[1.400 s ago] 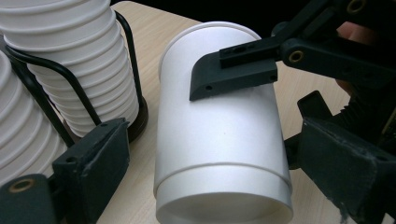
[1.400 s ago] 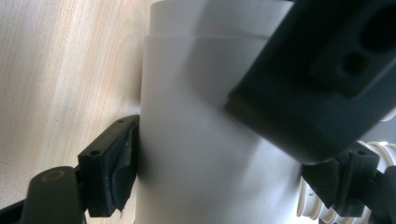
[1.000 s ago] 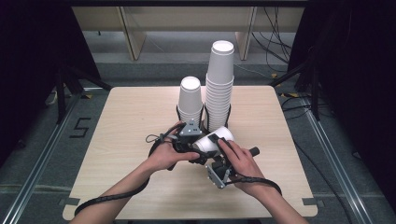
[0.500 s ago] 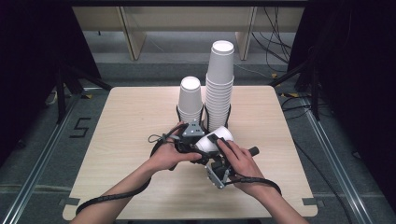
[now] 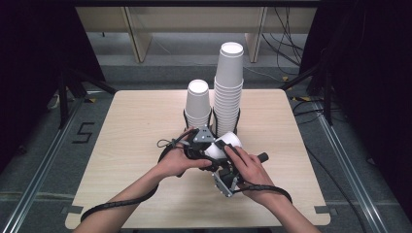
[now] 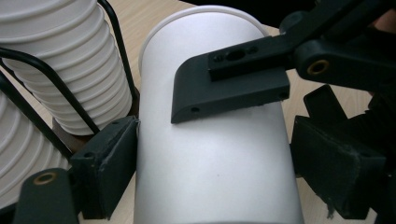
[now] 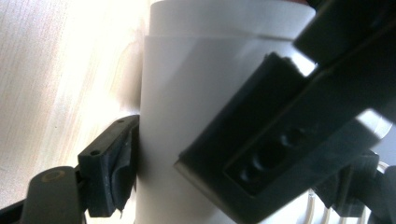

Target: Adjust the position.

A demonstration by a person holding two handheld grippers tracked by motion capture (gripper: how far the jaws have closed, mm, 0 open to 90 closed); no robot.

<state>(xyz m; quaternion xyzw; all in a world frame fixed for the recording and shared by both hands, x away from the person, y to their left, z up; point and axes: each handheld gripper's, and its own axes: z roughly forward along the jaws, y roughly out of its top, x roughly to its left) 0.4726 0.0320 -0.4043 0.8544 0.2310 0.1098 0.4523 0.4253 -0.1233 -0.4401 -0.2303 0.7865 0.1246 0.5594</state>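
Both tools (image 5: 219, 154) around white cup (image 5: 224, 143)

Black digit "5" (image 5: 82, 132) marked on the grey floor (image 5: 43, 145), left of table (image 5: 136, 126)

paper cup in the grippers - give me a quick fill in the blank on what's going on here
1. Both grippers meet at one white paper ____.
2. The taller stack of cups stands to the ____ of the shorter stack in the high view.
3. Each stack stands in a black wire ____.
4. The right gripper is ____ on the paper cup, and the left gripper has just been closing on it.

Missing words: cup; right; holder; shut
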